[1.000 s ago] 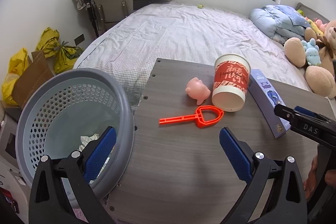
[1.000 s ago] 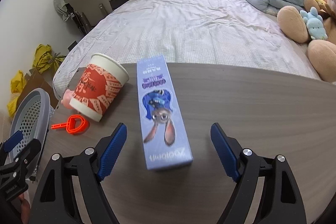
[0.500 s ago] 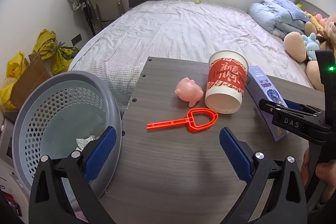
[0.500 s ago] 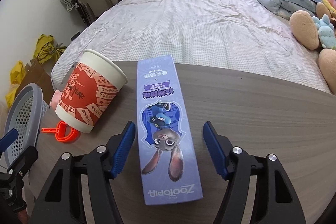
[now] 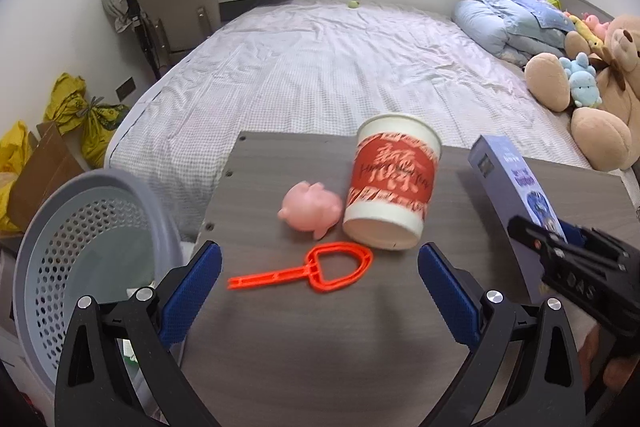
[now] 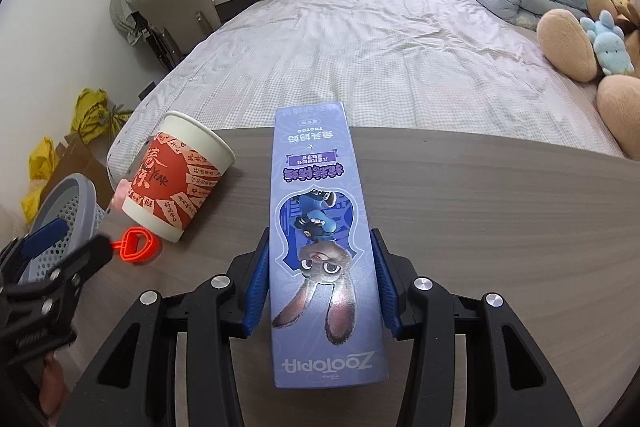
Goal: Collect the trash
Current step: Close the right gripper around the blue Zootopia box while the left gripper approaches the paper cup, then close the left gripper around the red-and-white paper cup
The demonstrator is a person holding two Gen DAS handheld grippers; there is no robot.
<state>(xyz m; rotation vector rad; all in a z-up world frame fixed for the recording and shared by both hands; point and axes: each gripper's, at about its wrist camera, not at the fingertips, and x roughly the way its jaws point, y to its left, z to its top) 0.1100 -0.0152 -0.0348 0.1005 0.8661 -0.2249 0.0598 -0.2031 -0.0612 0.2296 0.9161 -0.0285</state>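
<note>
A long blue carton with a cartoon rabbit lies on the grey wooden table. My right gripper straddles it, its jaws closing, with the blue pads against the carton's long sides. The carton and right gripper also show at the right of the left wrist view. My left gripper stands open over an orange plastic handle, with nothing between its fingers. Behind the handle are a red and white paper cup and a pink pig toy.
A grey perforated basket sits off the table's left edge with some crumpled paper inside. Beyond the table is a bed with plush toys on the right. Yellow bags lie on the floor at the left.
My right gripper has closed from wide open onto the blue carton. My left gripper has shifted right, from over the basket's rim to above the orange handle.
</note>
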